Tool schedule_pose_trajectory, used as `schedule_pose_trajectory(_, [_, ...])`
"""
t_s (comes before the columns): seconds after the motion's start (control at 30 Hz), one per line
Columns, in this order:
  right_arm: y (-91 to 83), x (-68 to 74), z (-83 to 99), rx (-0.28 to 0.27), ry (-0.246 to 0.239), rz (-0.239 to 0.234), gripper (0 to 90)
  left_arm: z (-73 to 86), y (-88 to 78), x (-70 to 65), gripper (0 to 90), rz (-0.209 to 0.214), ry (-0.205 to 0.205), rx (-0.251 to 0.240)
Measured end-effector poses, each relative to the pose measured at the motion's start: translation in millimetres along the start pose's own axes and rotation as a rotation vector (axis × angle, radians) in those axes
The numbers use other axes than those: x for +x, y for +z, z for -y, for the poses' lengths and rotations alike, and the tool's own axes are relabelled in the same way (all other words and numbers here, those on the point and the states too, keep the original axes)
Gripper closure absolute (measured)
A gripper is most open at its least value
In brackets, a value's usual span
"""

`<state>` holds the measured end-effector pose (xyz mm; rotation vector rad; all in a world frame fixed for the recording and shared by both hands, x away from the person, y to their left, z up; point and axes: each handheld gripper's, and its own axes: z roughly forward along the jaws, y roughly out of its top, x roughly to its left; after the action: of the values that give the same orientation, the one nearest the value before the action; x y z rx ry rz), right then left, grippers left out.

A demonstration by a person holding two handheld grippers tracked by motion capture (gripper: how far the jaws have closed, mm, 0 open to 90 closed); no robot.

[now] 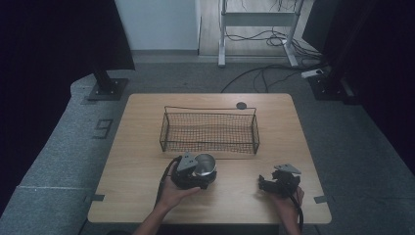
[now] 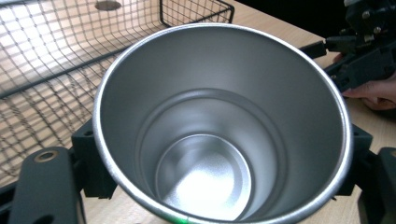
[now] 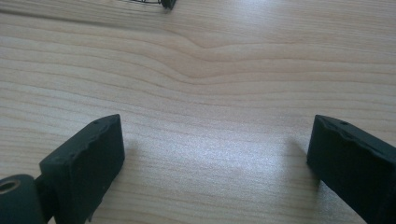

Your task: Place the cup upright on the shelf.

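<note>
Steel cup (image 2: pixel 219 126) clenched in left gripper (image 1: pixel 192 172) beside wire basket (image 1: pixel 209 128); right gripper (image 1: pixel 280 182) released.

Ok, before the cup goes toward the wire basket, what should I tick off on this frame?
1. Left hand-held gripper closed on the steel cup: ok, the jaws sit against both sides of it.
2. Cup empty: ok, the bare bottom shows in the left gripper view.
3. Cup upright: cannot tell; its mouth faces the left gripper view's camera.
4. Wire basket free to take it: ok, nothing lies inside.
5. Right hand-held gripper out of the way: ok, open over bare table, off to the cup's right.
6. Cup clear of the basket's near rim: cannot tell.
</note>
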<state>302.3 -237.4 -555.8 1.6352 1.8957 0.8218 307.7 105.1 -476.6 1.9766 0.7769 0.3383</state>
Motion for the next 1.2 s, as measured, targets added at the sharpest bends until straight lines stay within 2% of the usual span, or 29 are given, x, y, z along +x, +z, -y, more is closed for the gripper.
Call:
schedule_pose_trajectory(0.1, [0.0,0.0,0.0,0.000,0.000,0.000,4.0,-3.3,-3.5,7.3,18.6,-0.010,-0.013,-0.017])
schedule_pose_trajectory(0.47, [-0.1,-0.1,0.0,0.000,0.000,0.000,4.1,-9.2,-10.8,21.6,18.6,-0.043,-0.022,-0.028])
schedule_pose_trajectory(1.0, [-0.1,-0.1,0.0,0.000,0.000,0.000,4.1,-16.7,-10.7,35.0,18.6,-0.065,-0.033,-0.025])
schedule_pose_trajectory(1.2, [0.0,-0.1,0.0,0.000,0.000,0.001,4.1,-21.0,-12.8,42.4,18.6,-0.053,-0.058,-0.029])
